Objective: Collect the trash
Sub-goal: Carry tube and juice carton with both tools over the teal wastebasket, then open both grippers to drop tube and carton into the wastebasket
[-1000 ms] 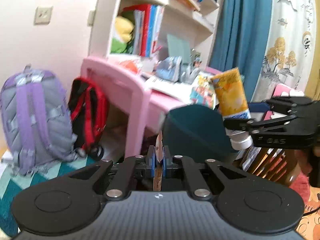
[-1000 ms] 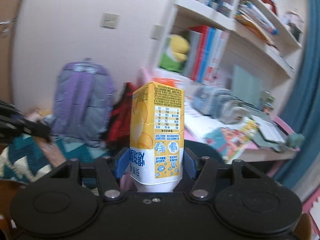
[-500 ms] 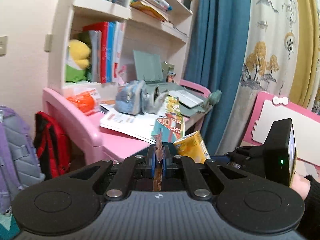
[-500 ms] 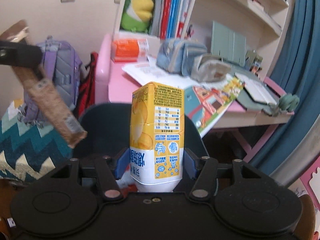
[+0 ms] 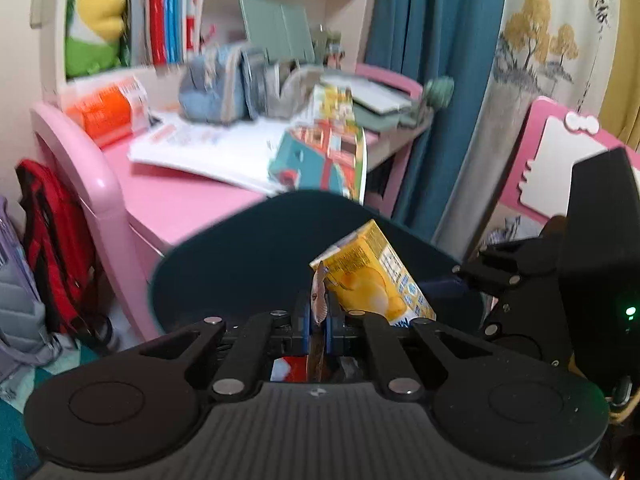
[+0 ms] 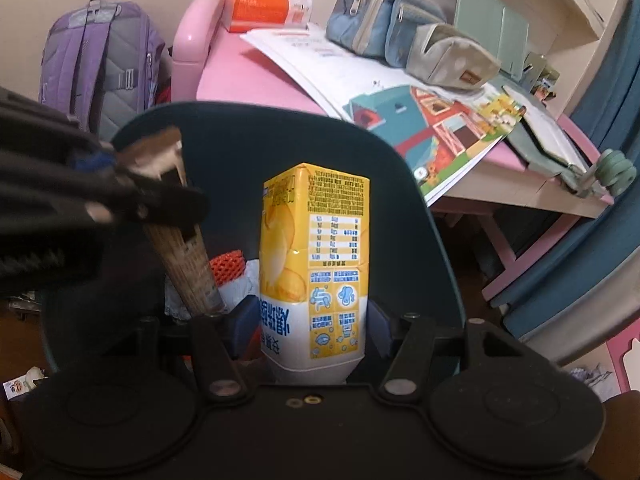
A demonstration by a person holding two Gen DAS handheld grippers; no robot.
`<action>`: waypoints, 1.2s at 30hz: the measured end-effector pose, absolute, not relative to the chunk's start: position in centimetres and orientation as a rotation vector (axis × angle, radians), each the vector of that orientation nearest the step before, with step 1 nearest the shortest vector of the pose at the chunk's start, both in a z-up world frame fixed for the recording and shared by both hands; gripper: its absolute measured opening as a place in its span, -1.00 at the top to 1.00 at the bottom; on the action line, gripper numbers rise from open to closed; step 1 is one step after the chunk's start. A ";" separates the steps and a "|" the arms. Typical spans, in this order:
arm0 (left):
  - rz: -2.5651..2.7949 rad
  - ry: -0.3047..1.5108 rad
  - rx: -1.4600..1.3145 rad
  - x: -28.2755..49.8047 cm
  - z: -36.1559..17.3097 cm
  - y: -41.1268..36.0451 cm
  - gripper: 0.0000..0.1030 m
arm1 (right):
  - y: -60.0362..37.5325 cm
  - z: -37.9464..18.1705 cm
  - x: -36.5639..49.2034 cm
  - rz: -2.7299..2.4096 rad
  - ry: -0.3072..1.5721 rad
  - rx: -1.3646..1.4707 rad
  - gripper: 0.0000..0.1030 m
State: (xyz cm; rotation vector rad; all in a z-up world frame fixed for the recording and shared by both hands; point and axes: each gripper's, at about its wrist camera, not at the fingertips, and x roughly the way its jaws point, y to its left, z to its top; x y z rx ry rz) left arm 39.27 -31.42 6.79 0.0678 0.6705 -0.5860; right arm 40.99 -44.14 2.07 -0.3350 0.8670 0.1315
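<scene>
My left gripper (image 5: 318, 312) is shut on a thin brown snack wrapper (image 5: 318, 292), which stands edge-on between the pads. In the right wrist view the wrapper (image 6: 188, 264) hangs down from the left gripper (image 6: 160, 200) over the dark teal bin (image 6: 280, 132). My right gripper (image 6: 314, 316) is shut on a yellow drink carton (image 6: 316, 248), held upright over the bin's mouth. The carton (image 5: 372, 276) shows tilted just right of the wrapper in the left wrist view. Inside the bin lie orange-red mesh (image 6: 228, 264) and white paper (image 6: 244, 288).
Behind the bin stands a pink desk (image 6: 240, 76) with open picture books (image 6: 432, 128), pencil cases (image 6: 384, 20) and an orange packet (image 6: 268, 4). A purple backpack (image 6: 100, 52) and a red one (image 5: 52, 240) lean at the left. At the right hang blue curtains (image 5: 420, 40).
Both grippers have swung right and dipped toward the bin. The left gripper with its wrapper has come in beside the carton. Both grips are unchanged.
</scene>
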 end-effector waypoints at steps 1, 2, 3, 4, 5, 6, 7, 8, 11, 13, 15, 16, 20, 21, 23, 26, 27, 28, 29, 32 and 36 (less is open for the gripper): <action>-0.584 0.681 0.073 39.5 6.4 -31.6 0.88 | -44.2 1.9 41.1 0.134 0.874 -0.334 -0.10; -0.582 0.695 0.080 39.8 5.9 -31.8 0.87 | -44.3 1.7 41.3 0.137 0.881 -0.332 -0.10; -0.585 0.708 0.085 40.0 5.5 -31.9 0.87 | -44.3 1.5 41.5 0.139 0.891 -0.330 -0.11; -0.585 0.722 0.089 40.3 5.1 -32.0 0.87 | -44.4 1.3 41.7 0.140 0.898 -0.328 -0.11; -0.581 0.729 0.091 40.4 4.8 -32.0 0.87 | -44.5 1.1 41.7 0.138 0.901 -0.326 -0.12; -0.577 0.738 0.090 40.6 4.5 -32.0 0.87 | -44.5 1.0 41.8 0.136 0.901 -0.327 -0.13; -0.572 0.747 0.087 40.8 4.3 -32.0 0.87 | -44.5 0.9 41.8 0.137 0.905 -0.324 -0.13; -0.568 0.758 0.082 41.1 4.1 -32.0 0.87 | -44.6 0.9 41.9 0.140 0.908 -0.321 -0.13; -0.560 0.782 0.088 41.6 3.4 -32.0 0.87 | -44.6 0.8 41.9 0.140 0.913 -0.320 -0.13; -0.552 0.786 0.087 41.8 3.2 -32.0 0.87 | -44.6 0.7 41.9 0.148 0.917 -0.317 -0.12; -0.556 0.788 0.089 41.8 3.1 -32.1 0.87 | -44.5 0.6 41.9 0.154 0.922 -0.323 -0.12; -0.556 0.791 0.087 41.8 3.1 -32.1 0.87 | -44.4 0.6 41.8 0.155 0.924 -0.329 -0.13; -0.560 0.804 0.073 41.7 3.2 -32.1 0.80 | -44.1 0.5 41.5 0.156 0.925 -0.347 -0.15; -0.562 0.803 0.074 41.6 3.3 -32.1 0.76 | -44.1 0.6 41.4 0.154 0.919 -0.347 -0.15; -0.552 0.795 0.083 41.2 3.6 -32.0 0.68 | -44.0 0.9 41.1 0.149 0.906 -0.350 -0.15; -0.555 0.783 0.077 40.6 4.1 -31.6 0.59 | -44.2 1.7 40.4 0.145 0.885 -0.332 -0.16; -0.558 0.779 0.074 40.4 4.3 -31.4 0.58 | -44.2 2.1 40.1 0.144 0.876 -0.329 -0.16; -0.561 0.776 0.072 40.1 4.6 -31.2 0.58 | -44.3 2.5 39.8 0.144 0.868 -0.323 -0.16; -0.562 0.771 0.069 39.8 4.8 -30.9 0.58 | -44.3 2.9 39.4 0.144 0.860 -0.316 -0.16; -0.568 0.758 0.059 38.8 5.7 -30.0 0.57 | -44.2 4.4 38.1 0.155 0.825 -0.297 -0.17; -0.573 0.724 0.056 36.8 7.1 -28.5 0.48 | -43.4 6.4 36.1 0.174 0.780 -0.291 -0.17</action>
